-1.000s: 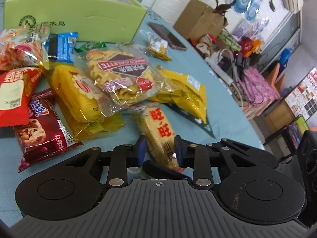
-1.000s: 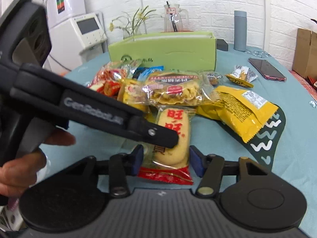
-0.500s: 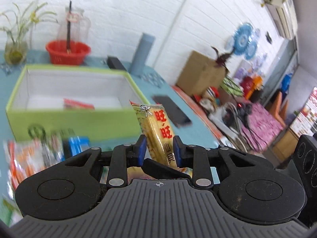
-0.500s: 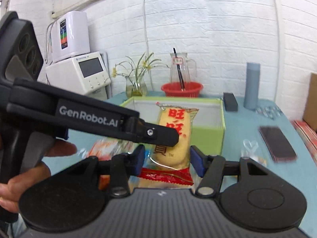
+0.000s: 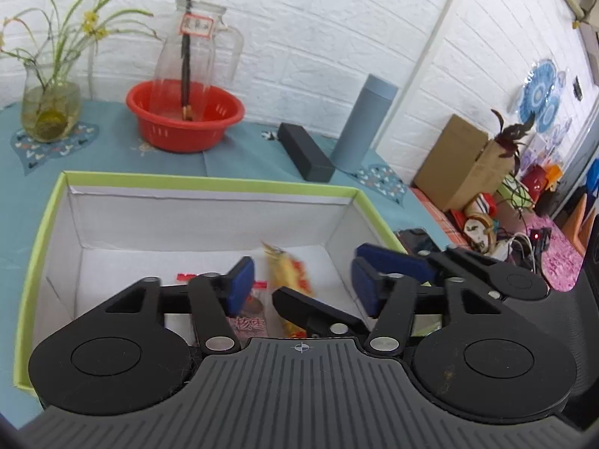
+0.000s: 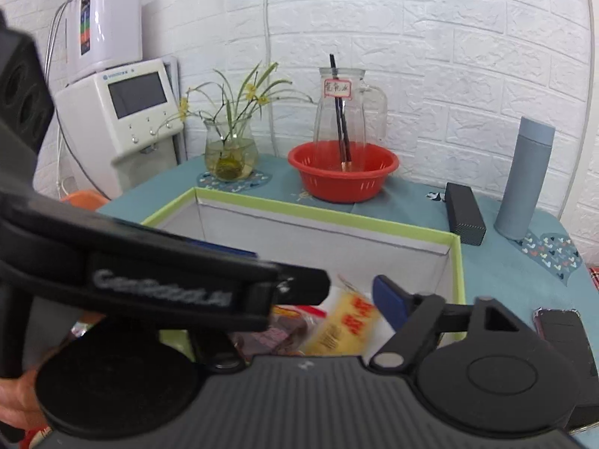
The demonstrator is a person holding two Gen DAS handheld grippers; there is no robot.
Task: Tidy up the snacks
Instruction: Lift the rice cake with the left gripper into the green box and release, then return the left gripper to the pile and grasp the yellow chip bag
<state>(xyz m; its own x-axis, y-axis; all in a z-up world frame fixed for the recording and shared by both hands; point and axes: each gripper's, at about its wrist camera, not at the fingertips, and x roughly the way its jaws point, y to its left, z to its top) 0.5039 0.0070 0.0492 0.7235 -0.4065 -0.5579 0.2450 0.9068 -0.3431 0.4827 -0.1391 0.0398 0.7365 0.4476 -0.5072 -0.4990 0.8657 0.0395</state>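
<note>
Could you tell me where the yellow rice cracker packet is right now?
The yellow rice cracker packet lies inside the green box, toward its right side beside a red-trimmed packet, below the open left claw.

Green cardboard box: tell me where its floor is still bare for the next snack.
Inside the green cardboard box, the white floor is bare along the far wall and in the far-left corner. The near middle is crowded: the yellow rice-cracker packet lies there beside a reddish clear-wrapped snack, under the open left tool.

1. The yellow snack packet (image 6: 346, 323) is motion-blurred; its red print is unreadable.
2. The left gripper (image 6: 209, 284) hides the right gripper's (image 6: 318, 299) left finger.
3. The phone (image 6: 561, 327) is partly hidden.
</note>
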